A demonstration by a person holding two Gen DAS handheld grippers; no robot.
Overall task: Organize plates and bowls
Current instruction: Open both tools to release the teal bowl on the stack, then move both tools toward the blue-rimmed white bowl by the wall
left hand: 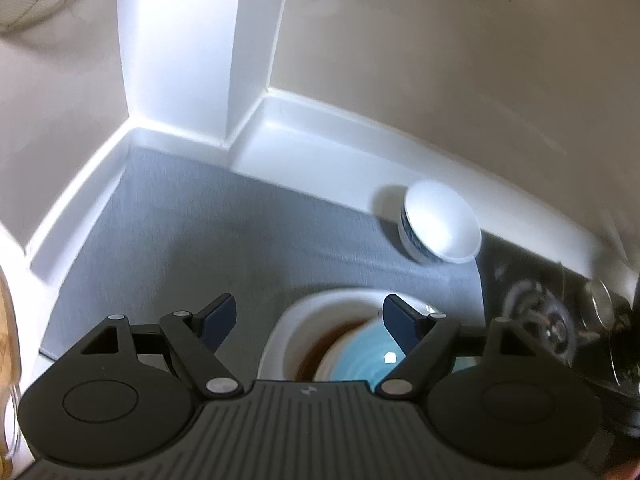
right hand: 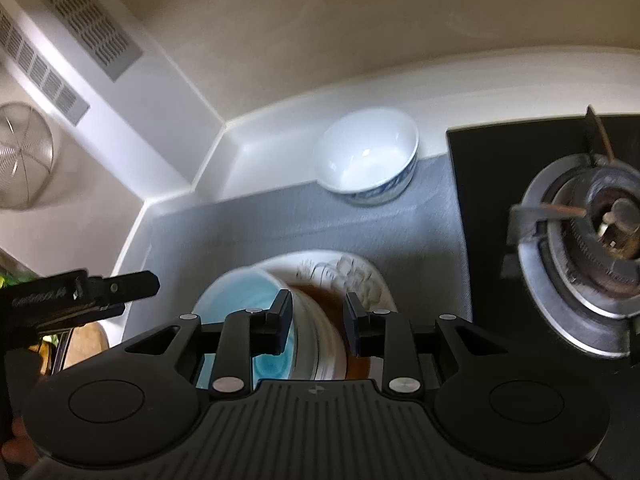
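Note:
A light-blue bowl (right hand: 240, 296) with a white ribbed outside sits on a white plate (right hand: 348, 272) that has a brown middle and a painted grey flower. Both rest on a grey mat (right hand: 240, 224). My right gripper (right hand: 319, 314) hangs just over the bowl's right rim, open; the wall passes between the pads without being pressed. My left gripper (left hand: 310, 318) stands wide open above the plate (left hand: 320, 312) and blue bowl (left hand: 360, 360), holding nothing. One of its fingers (right hand: 132, 284) shows at the left. A white bowl (right hand: 368, 156) with a blue pattern stands alone at the mat's far edge.
A gas burner (right hand: 592, 240) on a black hob lies right of the mat. White counter rim and beige walls close the back, with a white corner pillar (left hand: 180, 60). A wire strainer (right hand: 24, 156) hangs at the left. Bare mat (left hand: 200, 240) lies left of the plate.

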